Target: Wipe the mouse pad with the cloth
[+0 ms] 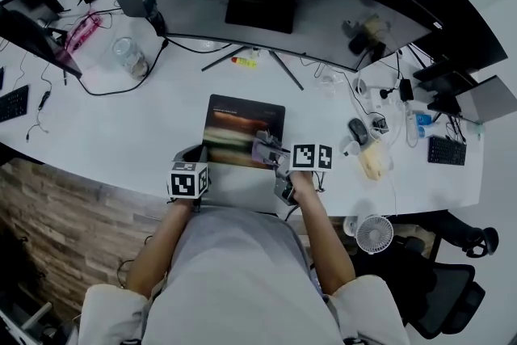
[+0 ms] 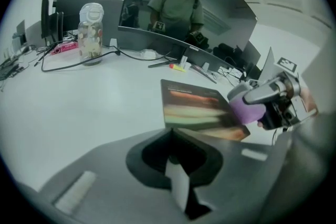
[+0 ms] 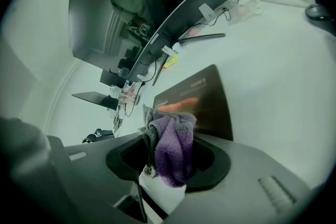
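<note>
Right gripper (image 1: 267, 149) clamps the cloth (image 3: 170, 152) over the mouse pad (image 1: 242, 121); left gripper (image 2: 177, 173) seems closed.

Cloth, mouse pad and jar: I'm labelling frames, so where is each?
cloth (image 3: 170, 152), right gripper view, purple bunched middle.
mouse pad (image 1: 238, 121), head view, bare centre.
jar (image 2: 90, 34), left gripper view, glass body.

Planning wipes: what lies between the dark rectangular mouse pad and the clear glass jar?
Left gripper view: a black cable by the glass jar, then bare white desk to the mouse pad.
</note>
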Tool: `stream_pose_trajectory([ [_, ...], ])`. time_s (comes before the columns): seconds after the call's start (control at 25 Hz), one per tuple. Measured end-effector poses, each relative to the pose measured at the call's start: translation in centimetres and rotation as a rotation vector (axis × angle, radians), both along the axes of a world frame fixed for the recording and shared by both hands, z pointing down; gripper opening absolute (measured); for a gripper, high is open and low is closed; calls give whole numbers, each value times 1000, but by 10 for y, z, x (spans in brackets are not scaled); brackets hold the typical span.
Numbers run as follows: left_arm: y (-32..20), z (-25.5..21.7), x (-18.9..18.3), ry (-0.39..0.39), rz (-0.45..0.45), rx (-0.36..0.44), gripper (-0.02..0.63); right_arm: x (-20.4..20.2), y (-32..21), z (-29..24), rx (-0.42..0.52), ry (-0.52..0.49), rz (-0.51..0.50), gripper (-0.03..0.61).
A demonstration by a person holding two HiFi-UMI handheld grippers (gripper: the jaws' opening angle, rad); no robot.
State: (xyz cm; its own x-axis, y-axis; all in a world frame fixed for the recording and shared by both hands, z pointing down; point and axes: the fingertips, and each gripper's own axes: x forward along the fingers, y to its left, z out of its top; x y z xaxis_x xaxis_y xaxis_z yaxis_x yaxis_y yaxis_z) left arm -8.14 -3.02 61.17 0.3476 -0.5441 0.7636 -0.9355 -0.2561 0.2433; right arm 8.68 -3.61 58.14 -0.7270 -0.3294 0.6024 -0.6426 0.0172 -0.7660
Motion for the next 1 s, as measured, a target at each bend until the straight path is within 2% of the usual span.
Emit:
stream_pose_trajectory([
  [0.16,0,1,-2,10,-8,-12,0,-34,10,2,-28,-53,-53,189],
  [0.52,0,2,-6,25,-17,-28,0,-103,11,12,-10,3,-192,190],
  [0.72,0,1,-6,28,-15,-29,0,-126,4,19,-17,-1,-170,190],
  [1.0,-1,2,-6,50,-7,-50,0,-132,1,28,-28,5,-154,190],
])
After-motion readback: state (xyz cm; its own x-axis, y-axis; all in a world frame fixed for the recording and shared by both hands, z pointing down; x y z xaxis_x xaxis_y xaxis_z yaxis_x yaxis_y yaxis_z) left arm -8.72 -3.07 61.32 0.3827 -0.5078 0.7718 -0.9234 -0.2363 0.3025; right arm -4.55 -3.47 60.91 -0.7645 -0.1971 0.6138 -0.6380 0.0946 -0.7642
